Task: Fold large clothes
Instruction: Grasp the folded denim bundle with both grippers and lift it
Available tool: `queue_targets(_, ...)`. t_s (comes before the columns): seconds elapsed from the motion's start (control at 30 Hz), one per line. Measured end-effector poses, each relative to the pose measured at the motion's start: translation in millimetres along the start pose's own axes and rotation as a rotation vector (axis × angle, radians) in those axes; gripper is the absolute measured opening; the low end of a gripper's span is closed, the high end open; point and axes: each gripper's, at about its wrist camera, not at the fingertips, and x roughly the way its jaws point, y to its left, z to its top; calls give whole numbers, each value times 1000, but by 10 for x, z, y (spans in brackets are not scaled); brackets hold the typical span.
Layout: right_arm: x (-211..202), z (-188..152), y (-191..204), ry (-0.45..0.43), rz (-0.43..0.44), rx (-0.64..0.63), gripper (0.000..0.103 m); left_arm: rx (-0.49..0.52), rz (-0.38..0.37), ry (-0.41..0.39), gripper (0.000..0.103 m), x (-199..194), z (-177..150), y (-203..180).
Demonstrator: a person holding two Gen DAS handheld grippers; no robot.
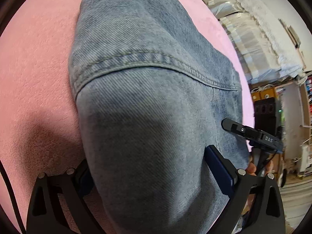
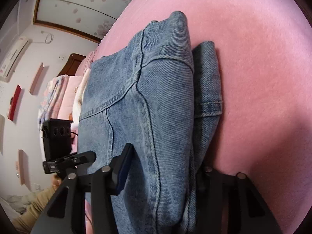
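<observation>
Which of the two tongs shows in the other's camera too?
Both: the right tongs appear beside the jeans in the left view, and the left tongs in the right view.

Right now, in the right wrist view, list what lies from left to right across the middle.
Wall with small shelves → folded bedding pile → denim garment → pink bedcover.
</observation>
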Motion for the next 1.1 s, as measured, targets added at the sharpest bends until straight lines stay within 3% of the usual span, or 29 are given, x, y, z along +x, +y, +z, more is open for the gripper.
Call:
queue_targets(0.13,-35,-41,55,-26,-39,-39,39,24,101,-14,95,43,-4,-163)
queue_targets(0.23,-67,-48,55,-43,-56,-42,34,25,135,-32,88,56,3,-239)
queue_targets(0.6,-281,-164,382,-132,-155,-121,19,93,196,-121,48,-65,-8,-702)
queue_targets(0.83,-500,-520,917,-150,-210,-181,18,154,212,-129,42,-391,-262,-924)
queue_targets(1.1,-494,-1255,1426,-84,-158,-166,17,157,222,-67,42,-945,-786,-879)
